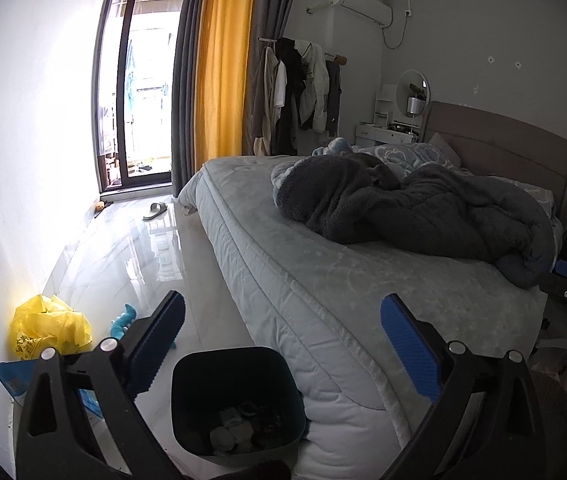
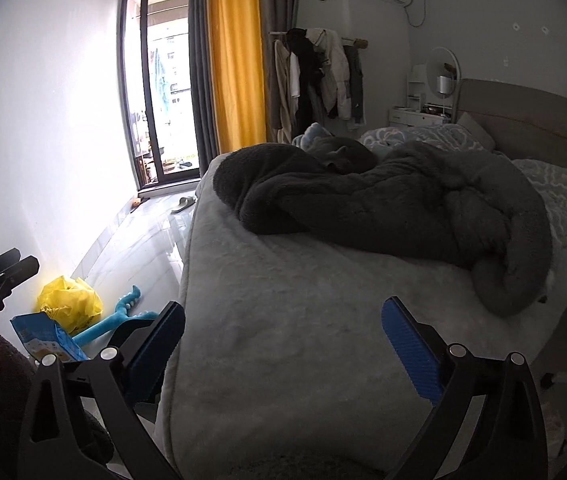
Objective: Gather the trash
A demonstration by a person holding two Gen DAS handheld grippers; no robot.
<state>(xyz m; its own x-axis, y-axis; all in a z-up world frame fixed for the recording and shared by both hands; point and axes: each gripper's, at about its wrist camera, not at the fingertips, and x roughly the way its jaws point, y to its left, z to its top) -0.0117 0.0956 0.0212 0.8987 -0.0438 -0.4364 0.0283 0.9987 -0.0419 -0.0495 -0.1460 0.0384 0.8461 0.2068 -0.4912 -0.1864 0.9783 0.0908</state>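
Both grippers, left gripper [image 1: 281, 344] and right gripper [image 2: 283, 346], gape empty; only the left view shows the bin [image 1: 239, 404].

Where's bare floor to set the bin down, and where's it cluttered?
Free: the glossy floor strip between the white wall and the bed, from the dark bin up to the slipper near the balcony door. Crowded: the wall corner beside the bin, with the yellow bag, blue packet and blue toy.
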